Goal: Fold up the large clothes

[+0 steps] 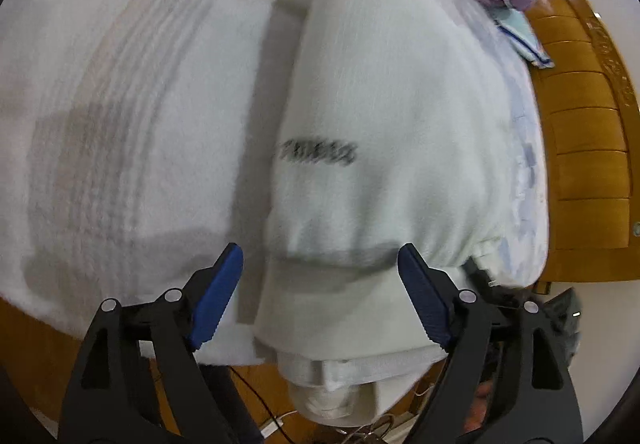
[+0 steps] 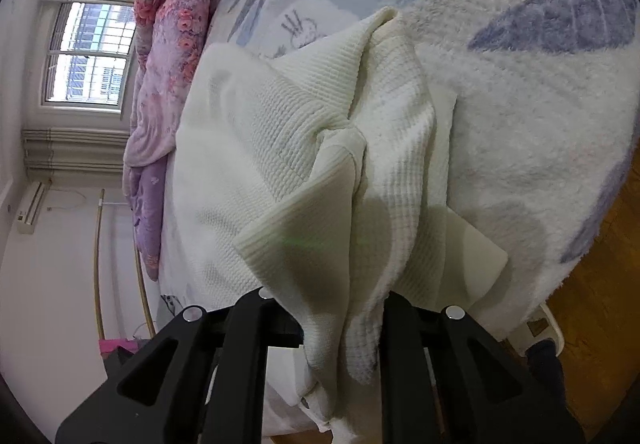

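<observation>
On the bed (image 2: pixel 540 124) my white sweater (image 2: pixel 304 148) lies lengthwise away from me; my right gripper (image 2: pixel 344 324) pinches its near edge, my left gripper (image 1: pixel 320 276) is spread open, grasping nothing.

Fluffy white blanket with blue-grey leaf shapes (image 2: pixel 520 116) spread over the bed, purple floral quilt (image 2: pixel 168 56) bunched along its far side, barred window (image 2: pixel 90 52), wooden floor (image 2: pixel 604 264), wooden headboard (image 1: pixel 580 148), white wall (image 2: pixel 52 284).

Cream ribbed garment (image 2: pixel 280 164) (quilt (image 2: pixel 168 44) floral purple)
</observation>
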Demonstrator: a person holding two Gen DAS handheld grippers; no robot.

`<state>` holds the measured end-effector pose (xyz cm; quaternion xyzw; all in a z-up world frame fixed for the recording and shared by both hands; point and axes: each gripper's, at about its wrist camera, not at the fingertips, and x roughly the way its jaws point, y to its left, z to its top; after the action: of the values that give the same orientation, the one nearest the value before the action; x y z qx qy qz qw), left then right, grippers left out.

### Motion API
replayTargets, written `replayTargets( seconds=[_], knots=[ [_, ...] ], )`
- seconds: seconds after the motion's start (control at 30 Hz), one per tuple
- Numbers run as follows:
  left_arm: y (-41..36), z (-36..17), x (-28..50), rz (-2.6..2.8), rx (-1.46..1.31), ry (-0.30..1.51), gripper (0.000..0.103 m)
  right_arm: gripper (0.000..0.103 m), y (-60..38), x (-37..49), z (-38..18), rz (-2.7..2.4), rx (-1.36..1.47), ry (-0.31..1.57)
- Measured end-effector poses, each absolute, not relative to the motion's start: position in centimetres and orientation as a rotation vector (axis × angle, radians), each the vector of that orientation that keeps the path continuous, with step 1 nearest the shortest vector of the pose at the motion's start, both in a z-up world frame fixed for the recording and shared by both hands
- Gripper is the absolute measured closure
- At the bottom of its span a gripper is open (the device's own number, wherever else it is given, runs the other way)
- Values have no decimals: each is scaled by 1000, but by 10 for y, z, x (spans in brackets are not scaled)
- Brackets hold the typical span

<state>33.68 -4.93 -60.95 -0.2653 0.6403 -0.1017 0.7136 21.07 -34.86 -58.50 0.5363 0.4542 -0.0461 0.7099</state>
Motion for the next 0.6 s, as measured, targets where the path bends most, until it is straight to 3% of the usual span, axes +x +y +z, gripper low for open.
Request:
replayTargets(
  seconds=[0.3,0.37,0.4,0.43,0.53,0.6],
  knots=[
    [-44,-642,316,-196,-768,1477,18,75,-346,220,-573,-129,1039,1089],
    [-51,-646,319,-228,-788,1504,25,63,-354,213,-567,-192,996,1080],
    [-56,-645,324,-232,-777,1511,34,48,-359,208,-568,-209,999,1075],
    [-57,-644,324,-240,-765,1515,45,43,-364,202,-571,-224,1014,1076],
    [-55,-636,324,-258,-772,1517,66,41,-377,189,-597,-238,1172,1117],
    [-53,-627,327,-272,-799,1517,71,35,-383,177,-611,-258,1296,1111]
  ],
)
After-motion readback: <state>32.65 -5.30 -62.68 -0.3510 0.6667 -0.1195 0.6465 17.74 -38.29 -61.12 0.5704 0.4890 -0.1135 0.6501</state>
